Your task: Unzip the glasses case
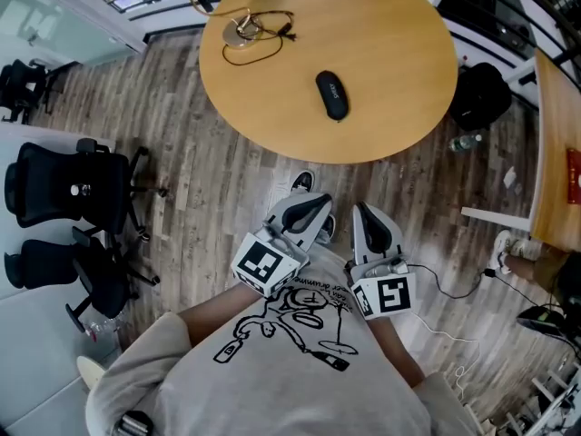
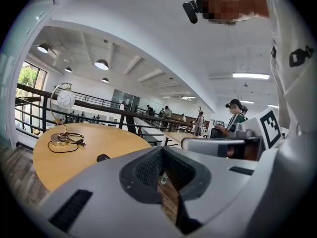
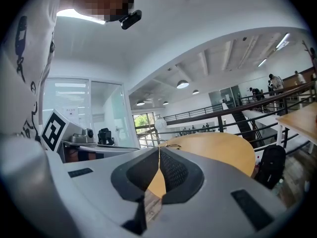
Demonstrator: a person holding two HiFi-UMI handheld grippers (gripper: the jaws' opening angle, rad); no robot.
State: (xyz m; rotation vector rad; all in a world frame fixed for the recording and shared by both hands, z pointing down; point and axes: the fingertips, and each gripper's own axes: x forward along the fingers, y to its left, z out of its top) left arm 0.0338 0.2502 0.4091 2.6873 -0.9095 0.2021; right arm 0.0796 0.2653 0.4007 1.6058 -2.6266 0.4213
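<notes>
The black glasses case (image 1: 332, 94) lies zipped on the round wooden table (image 1: 399, 80), a little right of its middle. Both grippers hang close to the person's chest, short of the table's near edge and apart from the case. My left gripper (image 1: 310, 209) is shut with nothing in it, and my right gripper (image 1: 367, 214) beside it is shut and empty too. In the left gripper view the jaws (image 2: 162, 150) meet, and the case (image 2: 103, 157) shows as a small dark shape on the table. The right gripper view shows its jaws (image 3: 159, 150) closed before the table (image 3: 218, 148).
A desk lamp with a coiled cable (image 1: 247, 29) stands at the table's far side. Black office chairs (image 1: 64, 189) are on the left. A black backpack (image 1: 479, 94) and a bottle (image 1: 465, 142) lie on the floor at the right, near a second table (image 1: 556, 153).
</notes>
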